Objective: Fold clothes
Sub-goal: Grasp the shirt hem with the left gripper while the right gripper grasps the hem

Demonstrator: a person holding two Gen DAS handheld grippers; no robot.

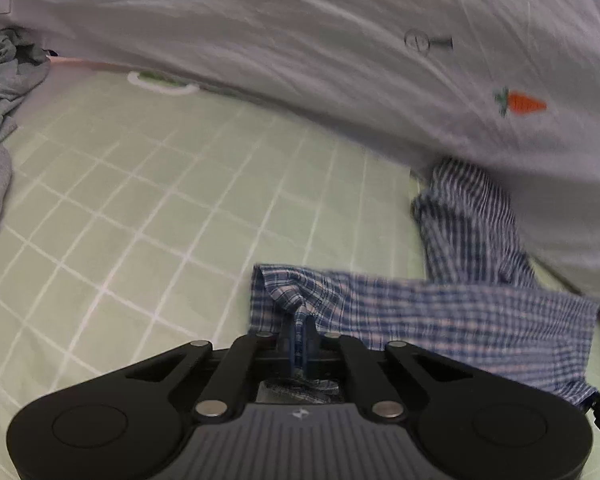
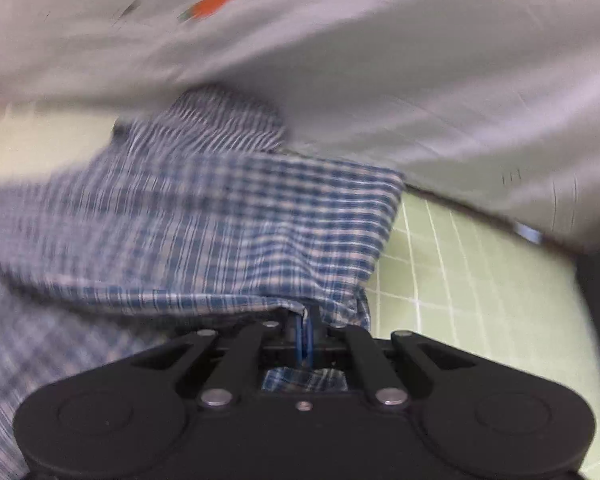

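A blue and white checked garment (image 1: 460, 316) lies on the green grid-patterned sheet (image 1: 160, 200). My left gripper (image 1: 300, 320) is shut on the checked garment at its left corner, with cloth bunched between the blue pads. In the right wrist view the same checked garment (image 2: 204, 224) fills the left and middle, blurred. My right gripper (image 2: 305, 320) is shut on its edge near the right corner, and a bit of cloth shows behind the pads. A strip of the garment runs up under the white cloth.
A large white cloth with a carrot print (image 1: 524, 104) covers the far side in both views (image 2: 420, 80). A grey crumpled garment (image 1: 8, 80) lies at the far left. A white handle-like object (image 1: 164, 86) sits at the white cloth's edge. Green sheet (image 2: 480, 300) shows to the right.
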